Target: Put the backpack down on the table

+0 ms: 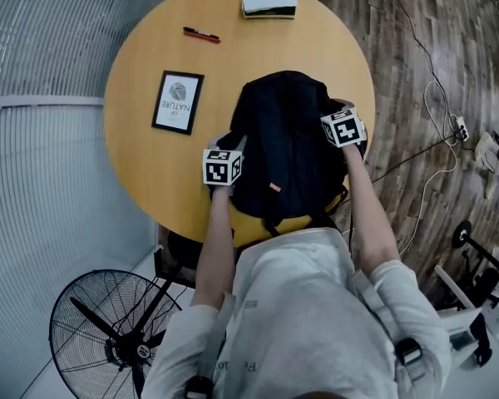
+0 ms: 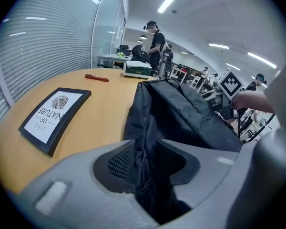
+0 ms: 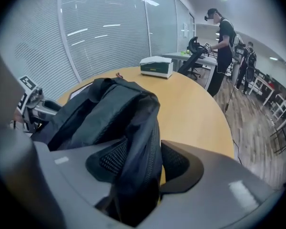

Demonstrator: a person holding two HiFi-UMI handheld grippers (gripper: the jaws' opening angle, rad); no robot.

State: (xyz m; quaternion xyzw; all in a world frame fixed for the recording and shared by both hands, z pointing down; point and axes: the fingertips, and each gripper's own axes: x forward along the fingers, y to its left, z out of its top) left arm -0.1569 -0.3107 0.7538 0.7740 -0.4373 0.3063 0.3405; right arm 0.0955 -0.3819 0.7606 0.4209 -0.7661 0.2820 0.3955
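A black backpack (image 1: pixel 283 140) lies on the round wooden table (image 1: pixel 141 165), near its front edge. My left gripper (image 1: pixel 235 145) is at the bag's left side and my right gripper (image 1: pixel 333 109) at its right side. In the left gripper view the left gripper (image 2: pixel 145 157) has a fold of the backpack's (image 2: pixel 181 113) fabric hanging loosely between its spread jaws. The right gripper view shows the right gripper (image 3: pixel 143 159) with its jaws apart around a strap-like fold of the backpack (image 3: pixel 114 109); a strip of table shows between the fold and the right-hand pad (image 3: pixel 174 161).
A framed print (image 1: pixel 177 101) lies left of the bag, with a red pen (image 1: pixel 201 34) and a white-green box (image 1: pixel 269 2) at the far side. A standing fan (image 1: pixel 121 331) is on the floor at the lower left. Cables (image 1: pixel 432 140) run over the wooden floor on the right.
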